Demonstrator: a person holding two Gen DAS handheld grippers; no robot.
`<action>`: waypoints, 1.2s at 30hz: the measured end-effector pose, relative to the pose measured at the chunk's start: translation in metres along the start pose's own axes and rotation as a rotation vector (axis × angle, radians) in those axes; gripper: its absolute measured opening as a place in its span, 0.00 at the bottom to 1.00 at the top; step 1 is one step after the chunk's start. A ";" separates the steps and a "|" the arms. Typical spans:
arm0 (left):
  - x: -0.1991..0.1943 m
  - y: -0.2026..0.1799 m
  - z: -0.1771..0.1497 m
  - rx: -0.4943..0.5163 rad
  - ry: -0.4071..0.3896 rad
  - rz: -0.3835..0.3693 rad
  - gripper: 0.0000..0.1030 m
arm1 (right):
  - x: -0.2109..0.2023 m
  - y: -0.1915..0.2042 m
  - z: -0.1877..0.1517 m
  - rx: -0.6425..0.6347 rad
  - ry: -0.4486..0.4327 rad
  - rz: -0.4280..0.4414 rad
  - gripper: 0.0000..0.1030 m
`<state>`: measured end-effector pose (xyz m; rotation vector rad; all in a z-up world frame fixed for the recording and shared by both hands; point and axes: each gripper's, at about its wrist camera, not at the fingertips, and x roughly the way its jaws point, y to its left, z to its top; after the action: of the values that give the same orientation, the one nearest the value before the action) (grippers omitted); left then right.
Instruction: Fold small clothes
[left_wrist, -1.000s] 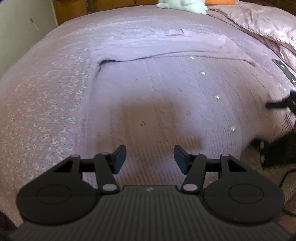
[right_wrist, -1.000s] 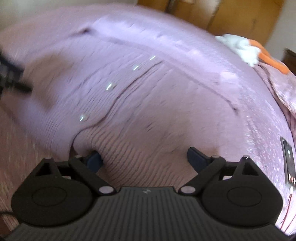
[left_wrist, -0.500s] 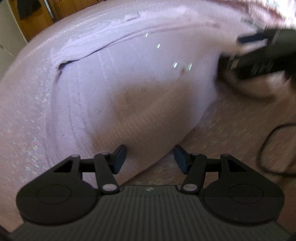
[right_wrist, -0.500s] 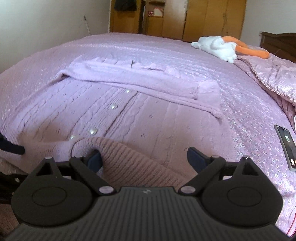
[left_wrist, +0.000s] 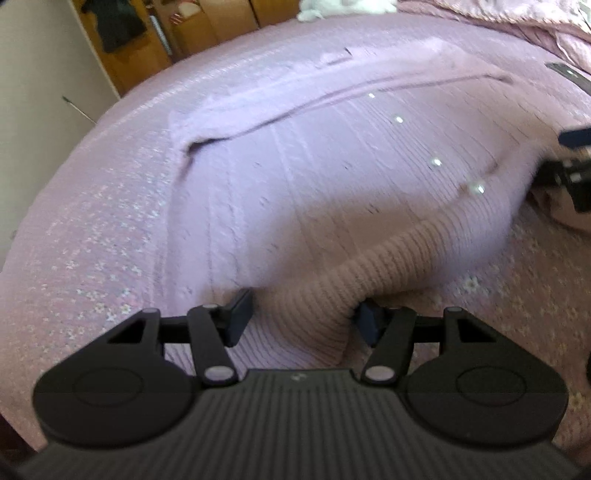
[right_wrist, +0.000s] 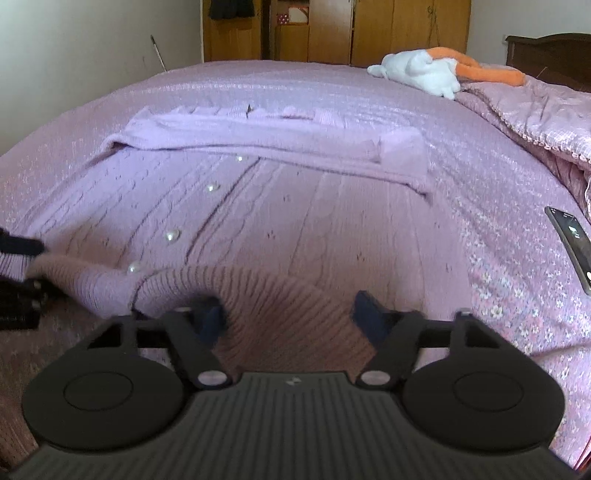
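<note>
A lilac knitted cardigan (left_wrist: 332, 177) with pearl buttons lies flat on the bed, sleeves folded across its top (right_wrist: 295, 206). Its ribbed hem (left_wrist: 306, 295) is bunched up between the fingers of my left gripper (left_wrist: 301, 317). Those jaws are opening slightly and the pads do not pinch the knit. My right gripper (right_wrist: 288, 314) straddles the hem's other end (right_wrist: 280, 291). Its jaws are closing, the left finger is blurred, and the knit fills the gap. Each gripper shows at the edge of the other's view: the right gripper (left_wrist: 569, 170), the left gripper (right_wrist: 18, 280).
The bed has a pink flowered cover (right_wrist: 517, 295). A phone (right_wrist: 570, 247) lies on it to the right of the cardigan. A white and orange plush toy (right_wrist: 421, 70) and a bunched quilt (right_wrist: 535, 110) sit at the far right. Wooden wardrobes (right_wrist: 369, 29) stand behind.
My left gripper has come down onto the hem, which now rises between its fingers. The right gripper's jaws have narrowed around the hem's fold.
</note>
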<state>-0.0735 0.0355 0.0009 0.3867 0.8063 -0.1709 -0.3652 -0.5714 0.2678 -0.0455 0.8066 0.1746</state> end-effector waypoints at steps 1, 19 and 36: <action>0.001 0.000 0.001 -0.003 -0.003 0.002 0.60 | 0.000 -0.001 -0.002 0.003 0.006 0.000 0.62; -0.026 0.014 0.027 -0.081 -0.162 -0.081 0.11 | -0.024 -0.019 0.027 0.141 -0.073 0.055 0.21; -0.014 0.055 0.141 -0.189 -0.352 -0.062 0.11 | 0.015 -0.051 0.162 0.200 -0.226 0.121 0.19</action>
<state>0.0277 0.0297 0.1148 0.1466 0.4817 -0.2119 -0.2306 -0.6022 0.3671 0.2084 0.5977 0.2083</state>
